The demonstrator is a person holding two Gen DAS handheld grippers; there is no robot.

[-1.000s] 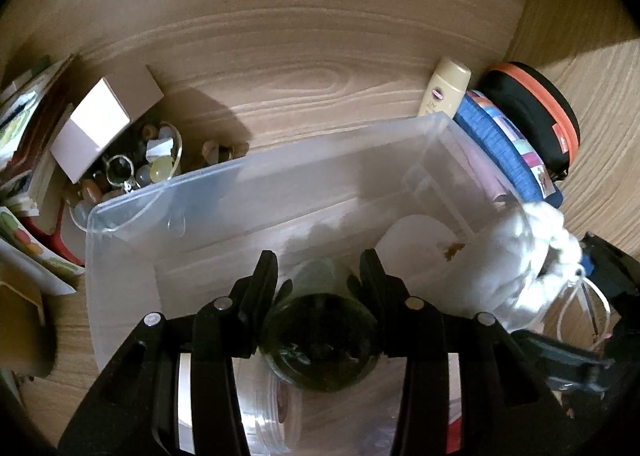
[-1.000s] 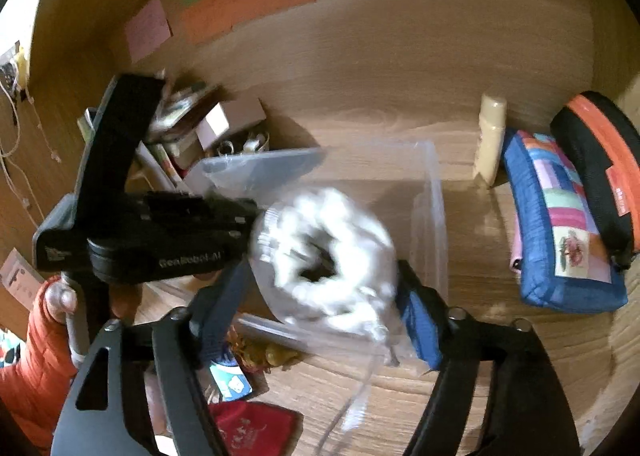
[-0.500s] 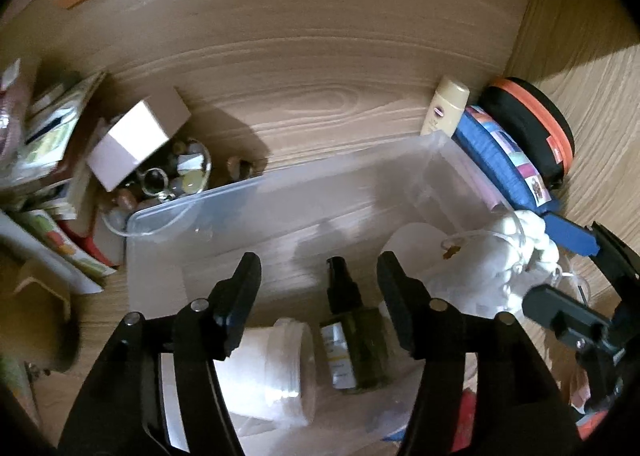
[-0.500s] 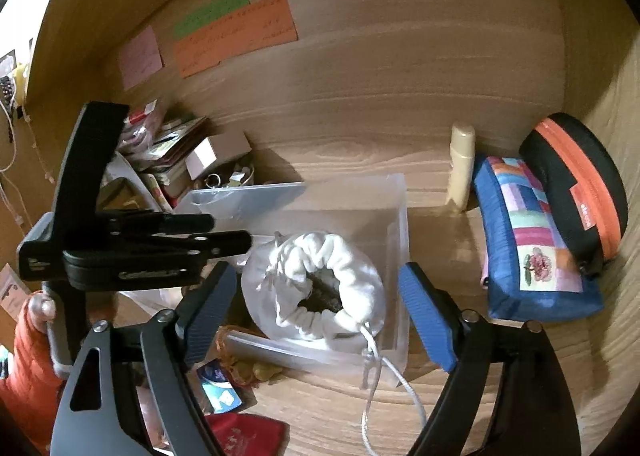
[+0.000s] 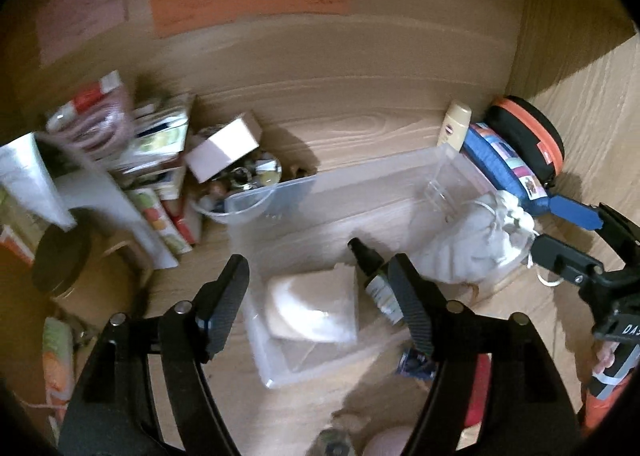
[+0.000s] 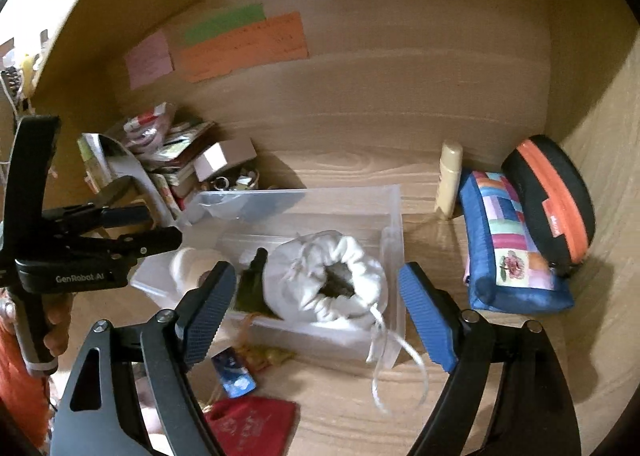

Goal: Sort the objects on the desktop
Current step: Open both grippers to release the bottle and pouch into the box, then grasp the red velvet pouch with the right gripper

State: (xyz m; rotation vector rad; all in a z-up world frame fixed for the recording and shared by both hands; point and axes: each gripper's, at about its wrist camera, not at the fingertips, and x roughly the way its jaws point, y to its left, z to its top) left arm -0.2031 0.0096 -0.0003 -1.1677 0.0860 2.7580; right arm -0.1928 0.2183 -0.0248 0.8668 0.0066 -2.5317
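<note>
A clear plastic bin [image 5: 376,176] [image 6: 394,224] sits on the wooden desk. Inside lie a dark green spray bottle [image 5: 376,280] [image 6: 252,276], a white jar on its side [image 5: 312,308] [image 6: 192,264] and a white drawstring pouch [image 5: 476,240] [image 6: 324,284]. My left gripper [image 5: 320,296] is open and empty above the bin's near end. My right gripper [image 6: 312,308] is open and empty, held back above the pouch. The pouch's cord [image 6: 400,368] hangs over the bin's front wall.
A cream tube [image 6: 450,180], a blue patchwork case [image 6: 508,252] and a black-orange case [image 6: 552,200] stand right of the bin. Books, a small box [image 5: 224,144] and a bowl of trinkets [image 5: 244,180] sit left. A red pouch [image 6: 248,424] and blue card [image 6: 236,372] lie in front.
My left gripper let go of the green bottle into the bin and drew back. My right gripper let go of the white pouch in the bin and pulled back and up.
</note>
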